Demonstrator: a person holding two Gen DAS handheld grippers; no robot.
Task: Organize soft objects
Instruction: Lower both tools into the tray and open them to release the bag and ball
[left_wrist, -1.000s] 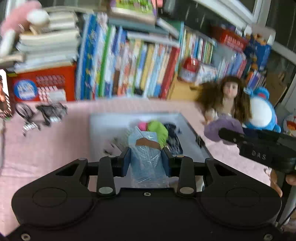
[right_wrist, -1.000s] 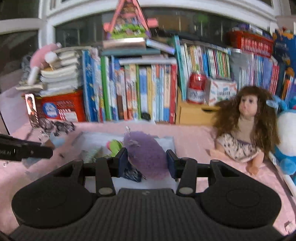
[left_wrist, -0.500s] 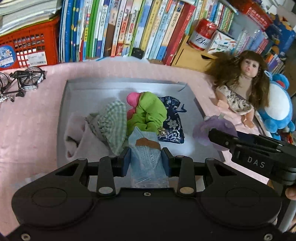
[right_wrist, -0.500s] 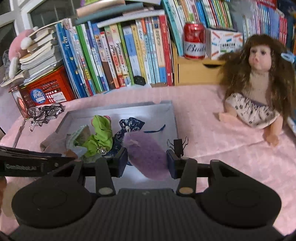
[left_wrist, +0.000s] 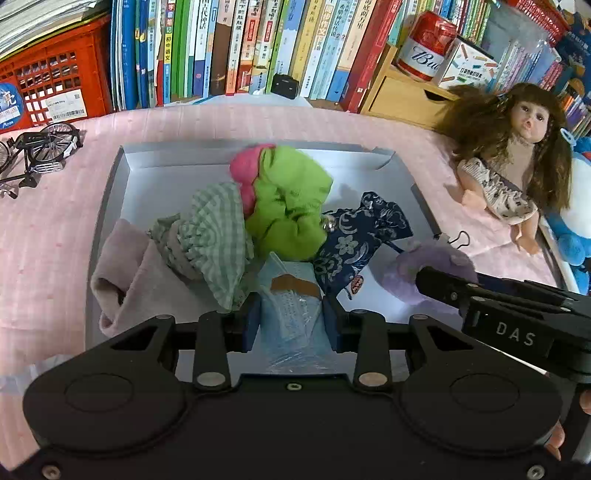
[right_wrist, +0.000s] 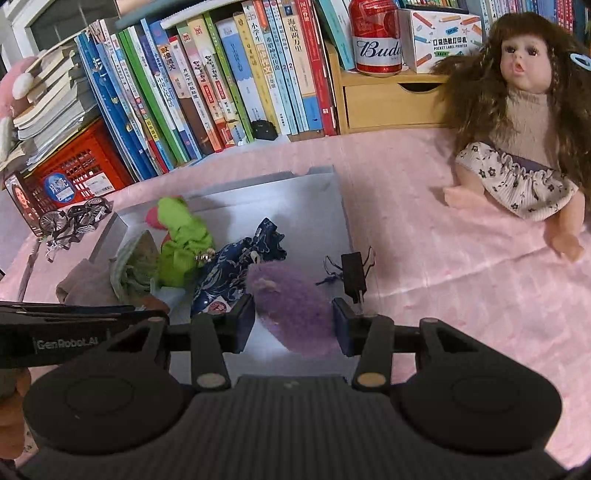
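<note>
Both grippers have come down closer over the grey tray (left_wrist: 122, 173), tilting downward

A pink cloth-covered bench (left_wrist: 207, 125) carries a shallow grey cardboard tray (left_wrist: 110, 184) near its middle, a small black metal model bicycle (left_wrist: 40, 147) to the tray's left, a long-haired brown-haired doll (right_wrist: 517, 122) seated to its right, and a row of upright books (left_wrist: 229, 48) along the back edge.
</note>
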